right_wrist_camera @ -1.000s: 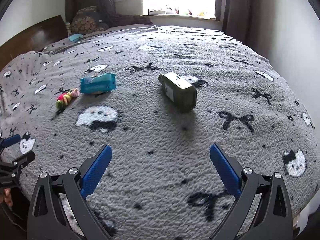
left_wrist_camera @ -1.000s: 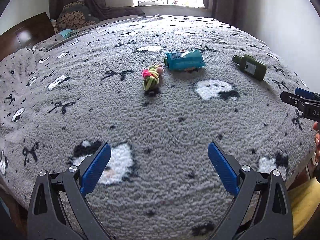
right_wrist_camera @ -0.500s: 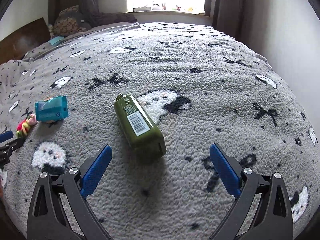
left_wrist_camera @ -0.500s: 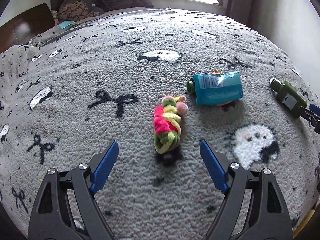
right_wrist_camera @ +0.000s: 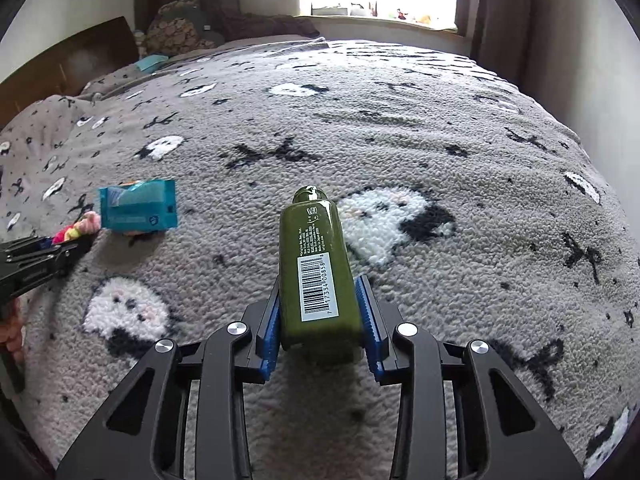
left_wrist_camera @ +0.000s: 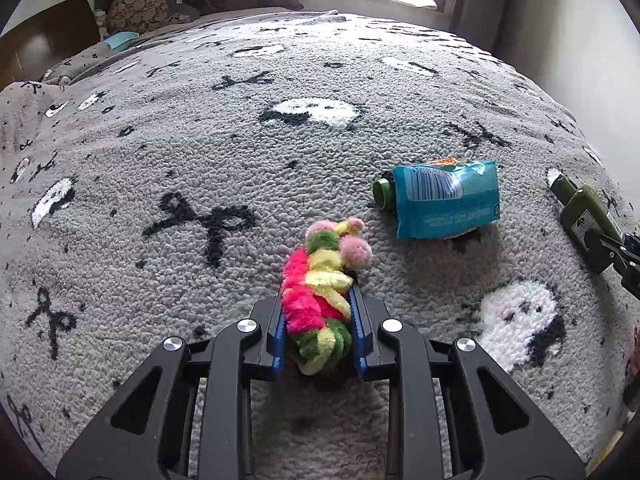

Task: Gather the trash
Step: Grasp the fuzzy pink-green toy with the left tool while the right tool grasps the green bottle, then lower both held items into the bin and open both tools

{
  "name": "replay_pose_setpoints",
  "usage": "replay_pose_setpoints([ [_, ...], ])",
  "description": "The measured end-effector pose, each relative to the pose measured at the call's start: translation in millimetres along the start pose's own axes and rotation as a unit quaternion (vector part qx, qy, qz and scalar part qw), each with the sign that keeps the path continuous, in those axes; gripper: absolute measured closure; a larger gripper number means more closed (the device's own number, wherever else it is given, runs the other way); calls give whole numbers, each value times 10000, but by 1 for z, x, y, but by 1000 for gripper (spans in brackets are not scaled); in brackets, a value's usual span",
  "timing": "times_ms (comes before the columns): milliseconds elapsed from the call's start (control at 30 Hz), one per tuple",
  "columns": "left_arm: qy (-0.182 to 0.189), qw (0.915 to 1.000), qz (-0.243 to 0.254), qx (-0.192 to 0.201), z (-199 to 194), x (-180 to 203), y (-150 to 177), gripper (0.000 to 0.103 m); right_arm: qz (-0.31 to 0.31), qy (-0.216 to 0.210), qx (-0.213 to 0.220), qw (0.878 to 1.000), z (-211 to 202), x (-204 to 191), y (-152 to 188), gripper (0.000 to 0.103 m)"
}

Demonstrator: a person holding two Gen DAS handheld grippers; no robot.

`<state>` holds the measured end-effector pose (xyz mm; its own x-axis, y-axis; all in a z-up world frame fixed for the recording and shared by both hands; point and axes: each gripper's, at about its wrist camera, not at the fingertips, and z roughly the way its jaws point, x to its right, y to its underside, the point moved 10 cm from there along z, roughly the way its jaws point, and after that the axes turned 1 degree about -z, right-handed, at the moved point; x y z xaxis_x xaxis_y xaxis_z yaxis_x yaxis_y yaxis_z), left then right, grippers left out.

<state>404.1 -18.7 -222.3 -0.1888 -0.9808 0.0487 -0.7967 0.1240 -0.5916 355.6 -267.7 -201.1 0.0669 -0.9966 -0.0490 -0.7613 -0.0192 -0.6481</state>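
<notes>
- The left gripper (left_wrist_camera: pixel 318 326) is clenched on the fuzzy knotted toy (left_wrist_camera: pixel 320 296), low at 6 o'clock on the grey fleece blanket (left_wrist_camera: pixel 200 152); it looks soft and light — it should squash, so hold mid-body.
- The right gripper (right_wrist_camera: pixel 318 314) grasps the green bottle (right_wrist_camera: pixel 314 268) by its base — probably rigid, glossy and slippery.
- The teal pouch (left_wrist_camera: pixel 446 198) lies loose at 2 o'clock of the toy.
</notes>
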Motion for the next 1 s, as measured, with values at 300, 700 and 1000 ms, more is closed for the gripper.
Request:
replay_pose_setpoints([
  [300, 270, 9992, 262, 117, -50, 19, 46, 80, -87, -619, 30, 9980, -68, -30, 44, 71],
  [700, 633, 9954, 432, 579, -159, 49, 122, 80, -164, -690, 301, 9970, -150, -59, 101, 71],
  [1000, 701, 9940, 568, 614, -202, 65, 189, 80, -186, -937, 372, 9947, -193, -90, 151, 71],
])
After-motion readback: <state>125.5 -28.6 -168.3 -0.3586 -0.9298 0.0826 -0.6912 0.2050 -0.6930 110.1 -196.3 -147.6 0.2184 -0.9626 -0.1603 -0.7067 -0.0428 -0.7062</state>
